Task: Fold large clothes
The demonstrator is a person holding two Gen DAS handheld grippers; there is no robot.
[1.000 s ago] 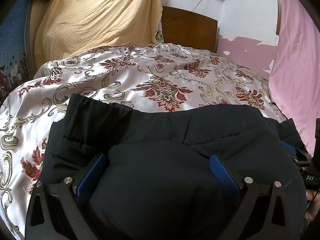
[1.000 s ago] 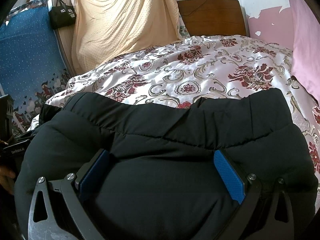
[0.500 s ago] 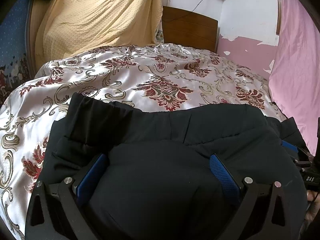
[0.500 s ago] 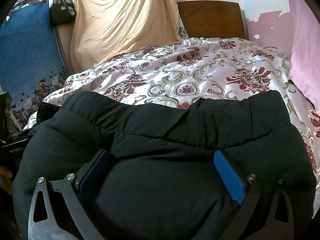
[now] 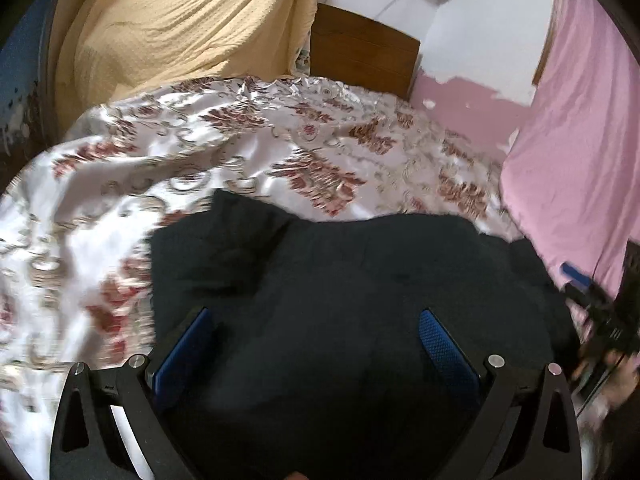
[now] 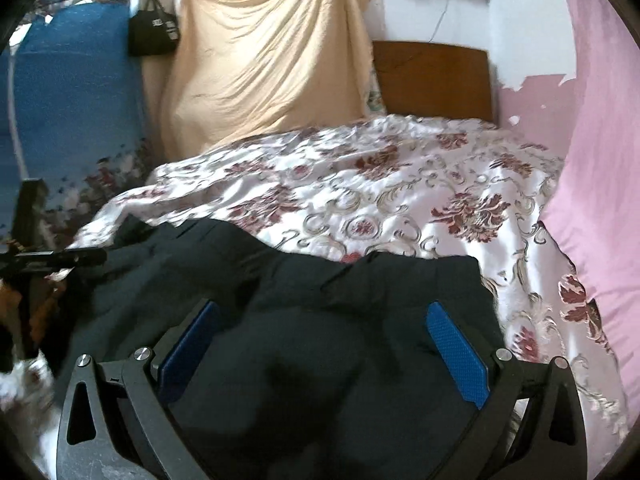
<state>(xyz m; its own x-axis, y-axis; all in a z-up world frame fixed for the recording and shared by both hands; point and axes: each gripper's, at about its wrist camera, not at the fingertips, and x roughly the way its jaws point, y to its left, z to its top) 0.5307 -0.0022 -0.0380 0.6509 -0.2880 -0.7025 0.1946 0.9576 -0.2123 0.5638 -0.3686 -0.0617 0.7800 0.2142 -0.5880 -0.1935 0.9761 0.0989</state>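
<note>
A large black padded jacket [image 5: 360, 280] lies bunched on the floral satin bedspread [image 5: 200, 168]. My left gripper [image 5: 316, 336] is wide open with its blue pads on either side of the jacket's bulk. In the right wrist view the same jacket [image 6: 320, 340] fills the space between the open jaws of my right gripper [image 6: 320, 328]. The right gripper shows at the far right of the left wrist view [image 5: 600, 308], and the left gripper at the far left of the right wrist view [image 6: 52, 258].
A yellow cloth [image 6: 264, 64] hangs behind the bed next to a wooden headboard [image 6: 432, 80]. A pink cloth [image 6: 600, 160] lines the right side. A blue patterned panel [image 6: 72, 100] and a black bag [image 6: 154, 34] are at the left.
Both grippers have pulled back toward the near edge of the bed and shifted sideways. The jacket now looks more bunched and smaller in both views, and more bedspread shows around it.
</note>
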